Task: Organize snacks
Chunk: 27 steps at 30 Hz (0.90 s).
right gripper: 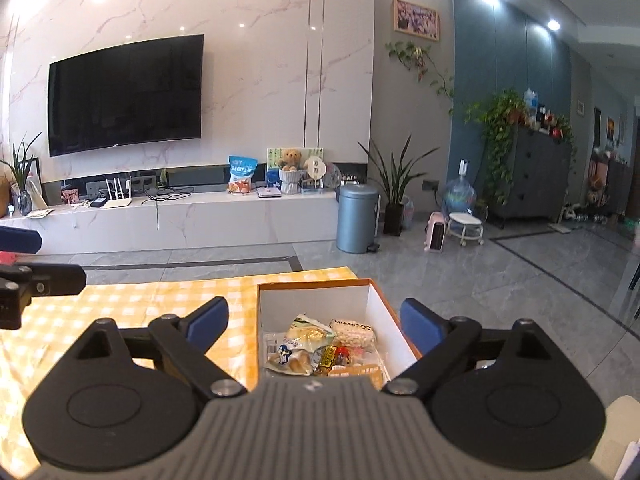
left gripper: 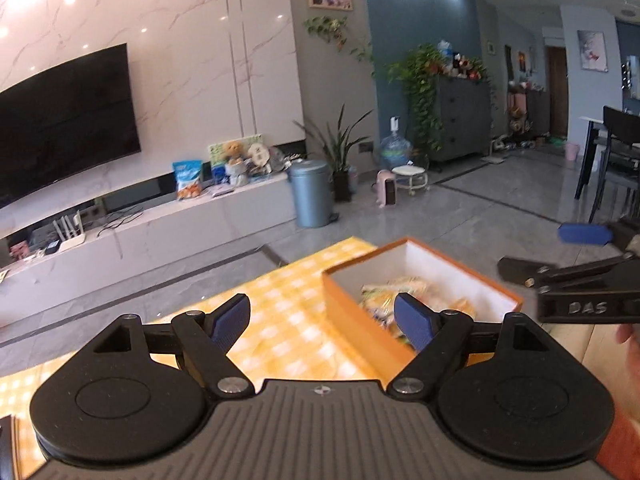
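1. Left wrist view: the left gripper (left gripper: 322, 322) fills the lower part of the frame, its blue-padded fingers (left gripper: 232, 320) spread wide with nothing between them.
2. Just beyond its right finger, centre-right of the frame, the orange box (left gripper: 352, 304) sits on the yellow checked tablecloth (left gripper: 288, 292); blurred snack packets (left gripper: 396, 292) lie inside it.
3. The right gripper (left gripper: 552, 254) enters at the right edge, above the box's far corner, jaws apart and empty.
4. Right wrist view: the right gripper (right gripper: 314, 322) spans the bottom of the frame, wide open, holding nothing.
5. Between its blue pads (right gripper: 420, 324), at lower centre, the box (right gripper: 390, 308) stands open, with the snack packets (right gripper: 320, 346) heaped at its near end.
6. The left gripper (right gripper: 24, 258) shows at the left edge, over the tablecloth (right gripper: 120, 304).
7. In the background, a television (right gripper: 126, 96) hangs upper left and a blue-grey bin (right gripper: 357, 218) stands on the floor at centre.
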{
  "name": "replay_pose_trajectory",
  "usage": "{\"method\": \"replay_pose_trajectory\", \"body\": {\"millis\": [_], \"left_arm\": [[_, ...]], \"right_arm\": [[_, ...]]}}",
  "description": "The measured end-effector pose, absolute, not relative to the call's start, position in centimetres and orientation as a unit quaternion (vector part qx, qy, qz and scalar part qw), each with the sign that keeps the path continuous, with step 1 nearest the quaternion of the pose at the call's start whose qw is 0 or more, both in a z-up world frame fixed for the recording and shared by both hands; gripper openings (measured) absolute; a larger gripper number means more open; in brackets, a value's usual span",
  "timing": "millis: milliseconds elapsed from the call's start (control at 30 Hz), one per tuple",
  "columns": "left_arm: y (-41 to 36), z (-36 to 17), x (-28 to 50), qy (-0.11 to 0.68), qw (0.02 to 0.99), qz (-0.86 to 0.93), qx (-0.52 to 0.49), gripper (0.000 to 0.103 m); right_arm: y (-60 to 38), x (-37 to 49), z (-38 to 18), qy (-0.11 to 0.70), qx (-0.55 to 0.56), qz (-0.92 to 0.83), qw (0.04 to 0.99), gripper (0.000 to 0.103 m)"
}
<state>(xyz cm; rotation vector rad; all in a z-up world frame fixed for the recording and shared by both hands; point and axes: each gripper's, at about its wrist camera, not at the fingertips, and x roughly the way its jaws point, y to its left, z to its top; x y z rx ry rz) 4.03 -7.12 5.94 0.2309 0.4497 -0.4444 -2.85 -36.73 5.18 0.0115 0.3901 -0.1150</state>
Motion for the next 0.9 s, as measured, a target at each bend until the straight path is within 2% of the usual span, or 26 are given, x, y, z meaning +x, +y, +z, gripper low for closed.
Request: {"method": "replay_pose_trajectory", "body": {"millis": [267, 367, 900], "left_arm": [[-6.2, 3.6, 4.4, 0.241, 0.941, -0.205, 0.122, 0.098], [-5.6, 2.7, 3.9, 0.236, 0.943, -0.199, 0.124, 0.103], [-5.8, -2.8, 4.6, 0.319, 0.914, -0.182, 0.175, 0.103]], "right_arm": [[-35.2, -4.5, 3.3, 0.194, -0.011, -0.070, 0.978, 0.100], [-35.1, -4.3, 2.2, 0.203, -0.015, -0.076, 0.976, 0.100], [-36.6, -2.6, -4.0, 0.278, 0.000, -0.077, 0.958, 0.100]]}}
